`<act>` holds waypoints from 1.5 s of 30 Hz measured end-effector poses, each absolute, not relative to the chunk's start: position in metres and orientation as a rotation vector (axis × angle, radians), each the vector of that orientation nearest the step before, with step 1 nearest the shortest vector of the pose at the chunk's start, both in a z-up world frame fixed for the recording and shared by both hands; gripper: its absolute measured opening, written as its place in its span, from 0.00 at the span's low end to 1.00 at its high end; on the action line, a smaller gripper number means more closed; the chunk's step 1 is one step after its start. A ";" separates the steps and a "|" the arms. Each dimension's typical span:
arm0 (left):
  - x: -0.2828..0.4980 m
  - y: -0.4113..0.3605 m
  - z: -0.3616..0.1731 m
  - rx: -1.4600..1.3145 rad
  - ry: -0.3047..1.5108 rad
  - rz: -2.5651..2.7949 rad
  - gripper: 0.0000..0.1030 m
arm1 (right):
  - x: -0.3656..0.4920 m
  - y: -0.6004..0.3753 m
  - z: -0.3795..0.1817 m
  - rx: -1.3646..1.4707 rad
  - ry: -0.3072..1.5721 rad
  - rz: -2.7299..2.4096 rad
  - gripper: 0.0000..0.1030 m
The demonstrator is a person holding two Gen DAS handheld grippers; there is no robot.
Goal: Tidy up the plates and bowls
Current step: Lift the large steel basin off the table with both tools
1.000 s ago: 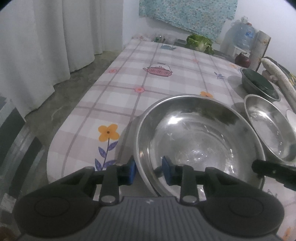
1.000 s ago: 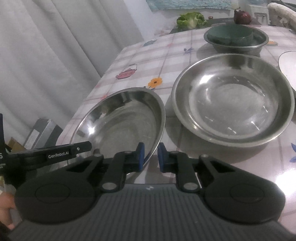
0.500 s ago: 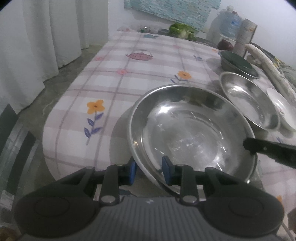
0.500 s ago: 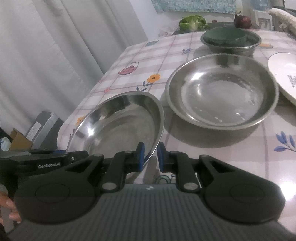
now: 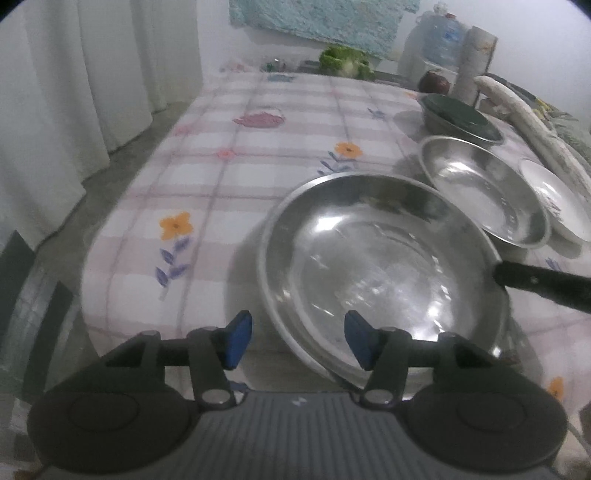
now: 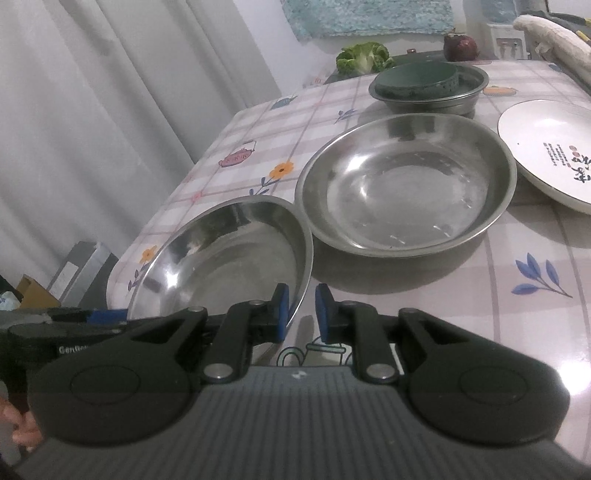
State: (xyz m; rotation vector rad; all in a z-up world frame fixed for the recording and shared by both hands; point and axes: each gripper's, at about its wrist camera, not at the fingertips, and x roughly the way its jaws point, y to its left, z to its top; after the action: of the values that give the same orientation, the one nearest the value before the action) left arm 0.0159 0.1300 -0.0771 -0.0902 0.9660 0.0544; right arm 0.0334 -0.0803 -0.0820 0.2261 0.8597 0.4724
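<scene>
A large steel bowl is held tilted above the table's near end. My left gripper is open, its fingers wide on either side of the bowl's near rim. My right gripper is shut on the same bowl's rim; one of its fingers shows at the bowl's right edge in the left wrist view. A second steel bowl sits on the table behind it. A white plate lies to its right. A dark green bowl rests upside down in another steel bowl further back.
The table has a plaid floral cloth. A green vegetable, a dark red fruit and a water jug stand at the far end. White curtains hang to the left. Boxes sit on the floor.
My left gripper has opened and let go of the large bowl's rim. My right gripper still holds the bowl, and both views have drawn back and risen a little.
</scene>
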 end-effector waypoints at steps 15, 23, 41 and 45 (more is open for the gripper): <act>0.037 0.141 -0.088 -0.116 0.970 0.082 0.47 | 0.040 -0.082 -0.088 0.330 0.880 0.483 0.16; 0.042 0.137 -0.088 -0.111 0.965 0.101 0.31 | 0.044 -0.080 -0.094 0.395 0.902 0.482 0.16; 0.022 0.130 -0.083 -0.102 0.969 0.105 0.25 | 0.043 -0.080 -0.096 0.337 0.890 0.493 0.17; 0.019 0.127 -0.082 -0.102 0.963 0.102 0.25 | 0.039 -0.077 -0.093 0.279 0.865 0.478 0.17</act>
State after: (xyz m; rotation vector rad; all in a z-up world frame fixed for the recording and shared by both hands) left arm 0.0185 0.1268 -0.0815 -0.1021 0.9635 0.1024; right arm 0.0387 -0.0768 -0.0927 0.2786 0.8651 0.4779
